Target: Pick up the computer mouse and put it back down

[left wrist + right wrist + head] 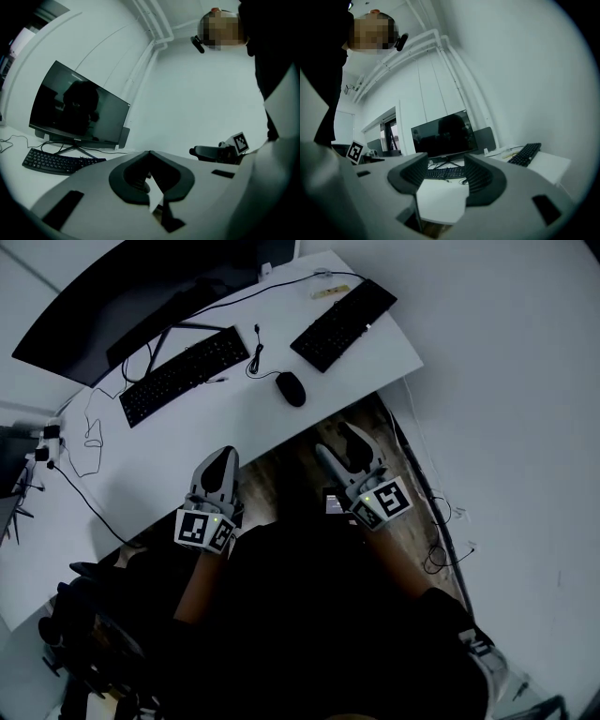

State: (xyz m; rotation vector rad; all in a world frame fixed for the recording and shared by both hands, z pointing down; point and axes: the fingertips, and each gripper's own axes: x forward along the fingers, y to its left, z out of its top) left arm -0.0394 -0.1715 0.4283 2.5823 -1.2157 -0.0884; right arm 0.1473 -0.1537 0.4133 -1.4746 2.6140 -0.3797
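Observation:
The black computer mouse (291, 388) lies on the white desk (169, 460), in front of the gap between two keyboards, its cable running back from it. Both grippers hover off the desk's near edge, well short of the mouse, and point level toward it. My left gripper (223, 457) (149, 153) has its jaws closed tip to tip with nothing in them. My right gripper (337, 444) (445, 169) has its jaws apart, and only the desk shows in the gap. I cannot make out the mouse with certainty in either gripper view.
A dark monitor (141, 296) stands at the back left. One black keyboard (183, 374) lies in front of it, a second (342, 322) at the back right. Loose cables (89, 432) trail over the desk's left side. Wooden floor (412, 521) shows below the desk edge.

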